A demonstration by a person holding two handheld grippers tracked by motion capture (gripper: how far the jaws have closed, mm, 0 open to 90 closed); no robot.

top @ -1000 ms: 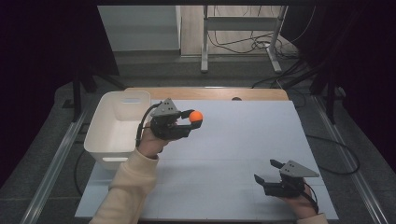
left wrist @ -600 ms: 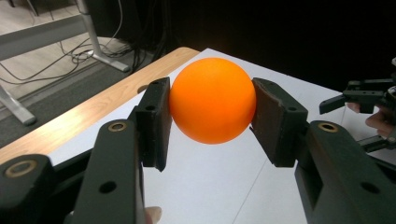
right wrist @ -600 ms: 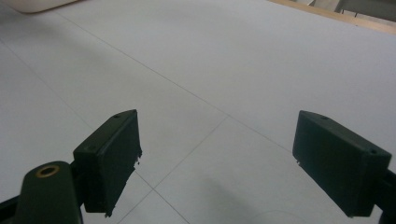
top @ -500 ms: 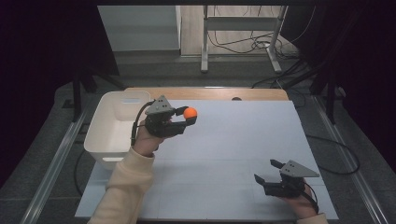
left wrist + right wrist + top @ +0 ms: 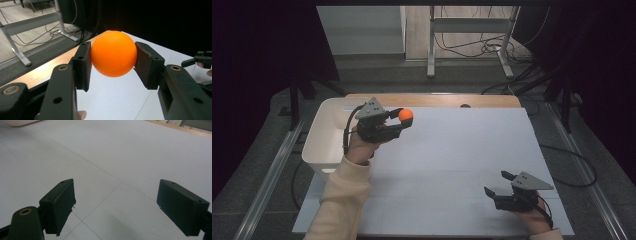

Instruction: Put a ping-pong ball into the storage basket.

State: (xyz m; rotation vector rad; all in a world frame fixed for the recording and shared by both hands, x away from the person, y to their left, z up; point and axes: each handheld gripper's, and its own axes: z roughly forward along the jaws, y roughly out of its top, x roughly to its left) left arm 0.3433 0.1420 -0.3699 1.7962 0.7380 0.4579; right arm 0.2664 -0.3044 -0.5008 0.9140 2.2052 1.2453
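Observation:
An orange ball (image 5: 405, 114) hangs above the white table, clamped between the jaws of my left gripper (image 5: 402, 119) at the table's back left, just right of the white bin (image 5: 326, 134). In the left gripper view the ball (image 5: 114, 57) sits squarely between both pads (image 5: 83, 65), which press on its sides. My right gripper (image 5: 497, 184) rests low at the table's front right, open, with bare table between its jaws (image 5: 115, 205). That right gripper (image 5: 190, 62) also shows far off in the left gripper view.
The white bin stands at the table's left edge, beside my left hand. A wooden strip (image 5: 432, 100) runs along the table's far edge. Beyond it are a metal stand's legs (image 5: 467, 45) and cables on the floor. White sheets (image 5: 452, 165) cover the table.
My left gripper has carried the orange ball leftward and slightly up, closer to the white bin. The right gripper has stayed where it was.

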